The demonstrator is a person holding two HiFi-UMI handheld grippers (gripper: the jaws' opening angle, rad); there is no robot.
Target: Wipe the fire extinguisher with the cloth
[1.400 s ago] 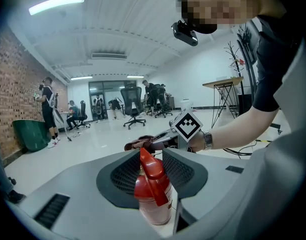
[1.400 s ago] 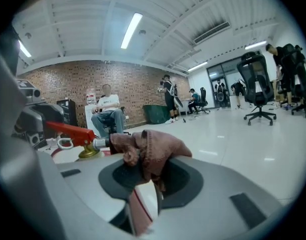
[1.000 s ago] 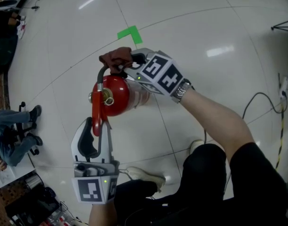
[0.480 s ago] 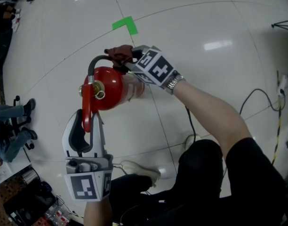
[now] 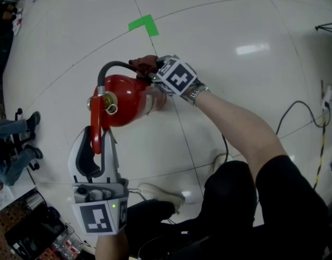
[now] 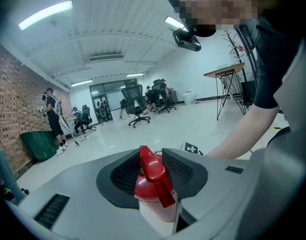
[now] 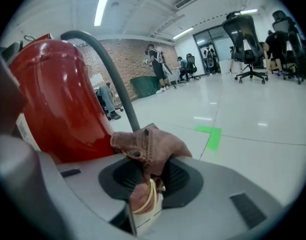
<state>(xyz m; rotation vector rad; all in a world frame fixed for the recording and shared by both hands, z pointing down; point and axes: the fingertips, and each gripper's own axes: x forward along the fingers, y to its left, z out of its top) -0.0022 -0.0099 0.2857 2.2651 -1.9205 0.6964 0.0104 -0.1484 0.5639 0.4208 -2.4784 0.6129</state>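
Note:
A red fire extinguisher stands on the pale floor, seen from above, with a black hose arching over its top. My left gripper is shut on its red lever handle, which sticks up between the dark pads. My right gripper is shut on a brown cloth and holds it against the far upper side of the red body. In the right gripper view the cloth bunches between the jaws beside the red cylinder and the hose.
A green tape corner marks the floor beyond the extinguisher. A black cable runs along the floor at the right. My shoe is near the extinguisher's base. Office chairs and people stand far off.
My right gripper has slid the cloth down from the hose top onto the extinguisher's far side. The left gripper kept its hold on the handle.

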